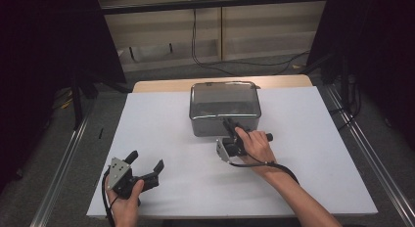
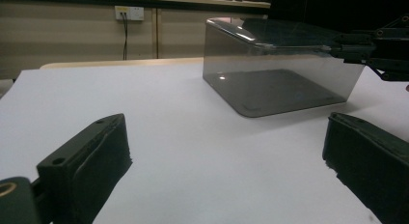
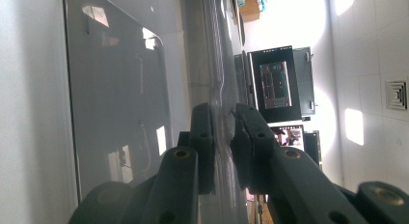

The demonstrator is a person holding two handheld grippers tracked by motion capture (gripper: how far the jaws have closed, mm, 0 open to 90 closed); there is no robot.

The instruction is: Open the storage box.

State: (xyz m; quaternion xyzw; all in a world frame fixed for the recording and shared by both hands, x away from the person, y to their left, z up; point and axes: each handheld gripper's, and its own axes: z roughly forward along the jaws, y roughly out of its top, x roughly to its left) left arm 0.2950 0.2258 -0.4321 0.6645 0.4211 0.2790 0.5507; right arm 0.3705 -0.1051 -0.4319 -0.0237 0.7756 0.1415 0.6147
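We see a grey see-through box (image 1: 224,108) on the white table (image 1: 156,134), sitting at about twelve o'clock from the table's middle, near the far edge. Its walls are smoky and glossy, its corners rounded, and its open top carries a thin rim.

Our right gripper (image 1: 228,125) comes at the box from six o'clock, held on its side in the right hand (image 1: 255,145), with the cable trailing back along the forearm. In the right gripper view the box (image 3: 120,103) stands on end because the camera is rolled, and the right gripper (image 3: 223,137) has its jaws narrow, one pad on each face of the near wall at the rim, so it is clamped on the box. The box sits flat on the table.

Our left gripper (image 1: 146,160) is at about eight o'clock from the table's middle, well apart from the box, held in the left hand (image 1: 125,200) just above the surface. Its jaws stand wide with bare table between them. In the left gripper view the left gripper (image 2: 226,151) looks across the table (image 2: 183,137) toward the box (image 2: 279,72) at about one o'clock, and the right gripper (image 2: 337,48) bites the box's rim from three o'clock
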